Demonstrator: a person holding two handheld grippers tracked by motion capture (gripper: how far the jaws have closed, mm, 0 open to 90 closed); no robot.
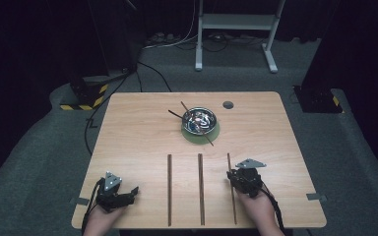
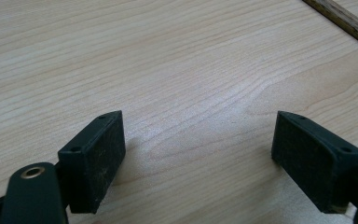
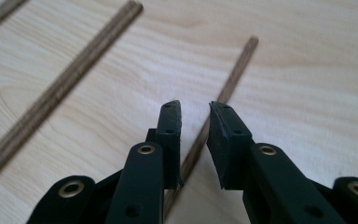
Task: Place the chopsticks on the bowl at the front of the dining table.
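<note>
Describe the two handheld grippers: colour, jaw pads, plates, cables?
Both are black. The left gripper and right gripper each carry a grey three-cornered plate on top and trail a black cable toward the person. Each has two jaws with flat, rectangular, matte pads fixed by small screws; brass-coloured rivets sit in the jaw links. No sleeves are visible.

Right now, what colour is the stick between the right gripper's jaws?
Dark brown wood; the stick shows best in the right gripper view.

No readable text, labels, brands or numbers anywhere. Just black-and-yellow hazard stripes (image 1: 85,100) marking a stand foot on the floor, beyond the worktop's (image 1: 128,142) far left corner.
</note>
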